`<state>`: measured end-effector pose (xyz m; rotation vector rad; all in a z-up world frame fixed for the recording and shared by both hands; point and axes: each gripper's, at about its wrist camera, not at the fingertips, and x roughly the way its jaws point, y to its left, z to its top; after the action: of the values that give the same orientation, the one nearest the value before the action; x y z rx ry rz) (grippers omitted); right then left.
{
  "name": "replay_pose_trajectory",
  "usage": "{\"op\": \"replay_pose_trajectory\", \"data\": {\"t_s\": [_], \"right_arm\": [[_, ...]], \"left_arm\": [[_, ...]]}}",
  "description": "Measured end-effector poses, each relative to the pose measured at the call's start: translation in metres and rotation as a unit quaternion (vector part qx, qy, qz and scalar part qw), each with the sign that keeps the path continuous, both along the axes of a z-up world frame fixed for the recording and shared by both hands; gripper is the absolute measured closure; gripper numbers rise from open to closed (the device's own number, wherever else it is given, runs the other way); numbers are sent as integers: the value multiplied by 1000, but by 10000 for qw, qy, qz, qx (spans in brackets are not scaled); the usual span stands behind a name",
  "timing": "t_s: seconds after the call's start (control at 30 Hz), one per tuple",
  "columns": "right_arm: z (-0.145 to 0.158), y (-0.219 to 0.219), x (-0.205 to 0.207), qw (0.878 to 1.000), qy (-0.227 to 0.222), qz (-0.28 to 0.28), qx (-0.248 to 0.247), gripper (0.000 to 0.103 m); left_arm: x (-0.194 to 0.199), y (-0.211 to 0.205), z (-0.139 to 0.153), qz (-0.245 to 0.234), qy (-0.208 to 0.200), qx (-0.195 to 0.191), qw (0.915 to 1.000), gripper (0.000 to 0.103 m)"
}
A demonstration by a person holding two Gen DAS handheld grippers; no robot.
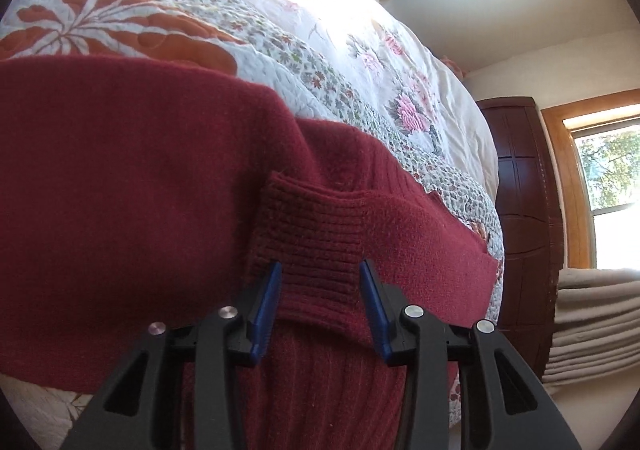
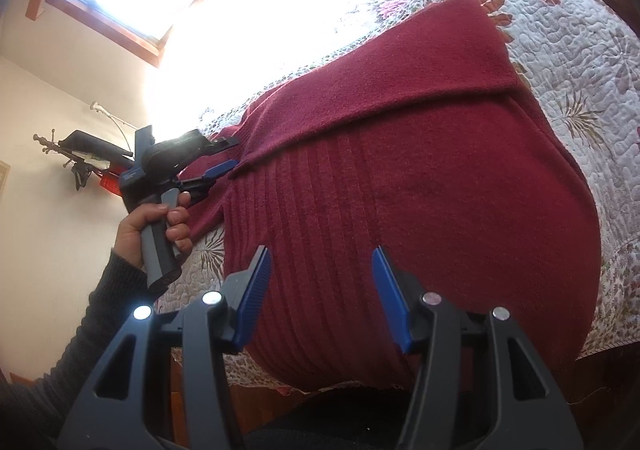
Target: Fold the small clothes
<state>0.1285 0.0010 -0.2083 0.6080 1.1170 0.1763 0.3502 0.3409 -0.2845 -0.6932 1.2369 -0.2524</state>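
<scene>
A dark red knit sweater [image 1: 120, 177] lies spread on the bed, one sleeve folded across its body [image 2: 420, 61]. The sleeve's ribbed cuff [image 1: 316, 234] sits between the blue pads [image 1: 269, 310] of my left gripper [image 1: 321, 270], which is open around it without pinching. In the right wrist view a hand [image 2: 160, 226] holds that left gripper [image 2: 227, 153] at the sweater's left edge. My right gripper [image 2: 320, 254] hovers open over the ribbed lower body [image 2: 344, 234] of the sweater, with nothing held.
A floral quilt [image 1: 304, 61] covers the bed under the sweater. A dark wooden wardrobe [image 1: 524, 185], a window [image 1: 608, 177] and pale curtains [image 1: 592, 326] stand past the bed's far side. A wall hook with hanging items [image 2: 80, 165] is on the left wall.
</scene>
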Motion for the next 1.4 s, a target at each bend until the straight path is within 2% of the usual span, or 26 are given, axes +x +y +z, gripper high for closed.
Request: {"op": "replay_pose_trajectory", "data": {"t_s": [0.07, 0.13, 0.2, 0.27, 0.37, 0.47, 0.53, 0.57, 0.67, 0.73, 0.8, 0.83, 0.87, 0.93, 1.0, 1.07, 1.2, 1.3, 1.4], "right_arm": [[2, -6, 2, 10000, -9, 8, 45, 49], [6, -8, 6, 9999, -83, 87, 47, 48], [10, -7, 12, 9996, -176, 229, 36, 47], [10, -2, 18, 9990, -197, 396, 58, 47], [10, 13, 28, 9974, -177, 701, 77, 47], [12, 34, 33, 9947, -192, 1003, 73, 47], [13, 48, 35, 9930, -183, 1160, 75, 46], [14, 56, 36, 9923, -173, 1222, 74, 46], [18, 69, 36, 9909, -177, 1337, 23, 46], [20, 73, 36, 9913, -190, 1304, -29, 46], [22, 73, 36, 9929, -180, 1174, -45, 46], [23, 71, 35, 9939, -174, 1085, -46, 46], [24, 69, 34, 9949, -166, 995, -41, 46], [25, 63, 33, 9964, -156, 838, -23, 46], [26, 56, 30, 9971, -170, 735, -29, 45], [26, 48, 29, 9976, -178, 666, -23, 45], [26, 30, 29, 9978, -229, 619, 106, 44], [29, 16, 28, 9974, -334, 605, 199, 44], [30, 1, 26, 9971, -405, 575, 302, 44]], "left_arm": [[-20, 30, 16, 368, -237, -169, 9989, 40], [-47, 74, 29, 960, -436, -321, 9939, 31], [-85, 126, 38, 1672, -516, -362, 9839, 29], [-127, 178, 42, 2371, -554, -396, 9691, 23], [-192, 254, 42, 3344, -608, -454, 9394, 20], [-237, 315, 34, 4116, -596, -546, 9078, 19], [-249, 347, 20, 4400, -504, -716, 8937, 19], [-248, 359, 12, 4442, -435, -804, 8912, 19], [-233, 379, -8, 4461, -298, -988, 8890, 19], [-220, 378, -9, 4466, -320, -943, 8892, 21], [-212, 381, -9, 4468, -193, -751, 8913, 46], [-209, 382, -9, 4438, -85, -674, 8935, 70], [-208, 385, -10, 4429, -12, -632, 8943, 86], [-208, 388, -9, 4428, -16, -585, 8947, 94], [-206, 382, 2, 4438, -117, -482, 8948, 95], [-204, 376, 26, 4352, -385, -383, 8987, 95], [-188, 341, 104, 3827, -1212, -146, 9158, 96], [-170, 293, 171, 3224, -1873, 80, 9278, 96], [-153, 233, 228, 2574, -2425, 340, 9348, 96]]}}
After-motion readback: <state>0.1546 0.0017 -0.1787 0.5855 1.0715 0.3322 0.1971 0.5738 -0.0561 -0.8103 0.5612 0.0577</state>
